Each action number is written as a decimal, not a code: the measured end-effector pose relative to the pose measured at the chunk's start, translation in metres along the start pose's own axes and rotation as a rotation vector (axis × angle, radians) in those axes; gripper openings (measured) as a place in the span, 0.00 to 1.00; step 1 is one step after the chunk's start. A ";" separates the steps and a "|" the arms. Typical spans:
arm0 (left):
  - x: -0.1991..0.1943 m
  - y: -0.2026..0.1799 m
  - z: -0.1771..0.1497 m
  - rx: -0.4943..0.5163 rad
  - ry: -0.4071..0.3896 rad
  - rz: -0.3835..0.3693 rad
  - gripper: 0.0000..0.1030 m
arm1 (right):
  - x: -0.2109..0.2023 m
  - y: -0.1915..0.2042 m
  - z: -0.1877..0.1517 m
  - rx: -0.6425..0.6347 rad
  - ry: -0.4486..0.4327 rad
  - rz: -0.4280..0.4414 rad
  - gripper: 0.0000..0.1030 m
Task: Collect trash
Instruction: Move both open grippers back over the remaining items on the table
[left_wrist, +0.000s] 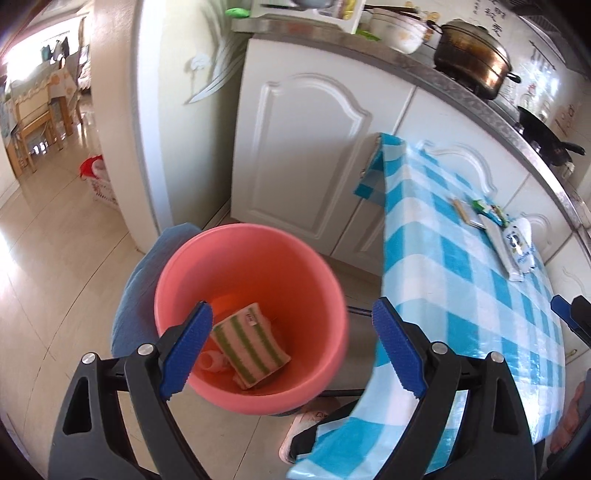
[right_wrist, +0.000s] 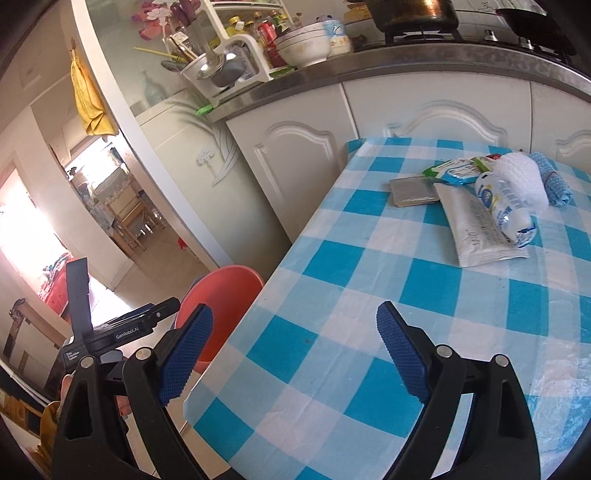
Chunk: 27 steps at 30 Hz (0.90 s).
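A pink bucket (left_wrist: 251, 295) stands on the floor left of the table; it holds a green-and-pink striped sponge (left_wrist: 249, 345) and a small pale bottle (left_wrist: 212, 360). My left gripper (left_wrist: 291, 350) is open and empty above the bucket. On the blue-checked tablecloth (right_wrist: 369, 295) lie a white pouch (right_wrist: 476, 229), a white-and-blue wrapper (right_wrist: 506, 206), a green-and-blue packet (right_wrist: 458, 170), a flat grey card (right_wrist: 412, 191), bubble wrap (right_wrist: 521, 177) and a blue cloth roll (right_wrist: 552, 181). My right gripper (right_wrist: 293, 350) is open and empty over the table's near left corner. The bucket also shows in the right wrist view (right_wrist: 218, 291).
White kitchen cabinets (left_wrist: 306, 155) stand behind the table, with pots (left_wrist: 472, 62) and bowls on the counter. A blue cloth (left_wrist: 136, 291) lies beside the bucket. A doorway at left opens to another room. The left gripper's body (right_wrist: 110, 332) shows at the right view's left.
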<state>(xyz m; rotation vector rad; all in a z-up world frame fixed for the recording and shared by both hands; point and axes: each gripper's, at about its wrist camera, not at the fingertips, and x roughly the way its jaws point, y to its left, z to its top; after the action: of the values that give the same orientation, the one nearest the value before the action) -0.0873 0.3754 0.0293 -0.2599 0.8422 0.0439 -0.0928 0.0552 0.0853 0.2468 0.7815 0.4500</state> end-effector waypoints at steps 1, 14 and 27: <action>-0.001 -0.006 0.000 0.011 -0.002 -0.009 0.86 | -0.005 -0.005 0.000 0.010 -0.009 -0.002 0.87; -0.006 -0.105 0.015 0.183 -0.014 -0.113 0.86 | -0.064 -0.103 0.000 0.166 -0.146 -0.076 0.87; 0.044 -0.221 0.051 0.401 -0.013 -0.272 0.86 | -0.100 -0.200 0.003 0.342 -0.249 -0.151 0.87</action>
<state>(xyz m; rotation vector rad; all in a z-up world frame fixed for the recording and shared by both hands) 0.0105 0.1713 0.0751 0.0055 0.7785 -0.3736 -0.0933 -0.1686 0.0747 0.5483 0.6233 0.1362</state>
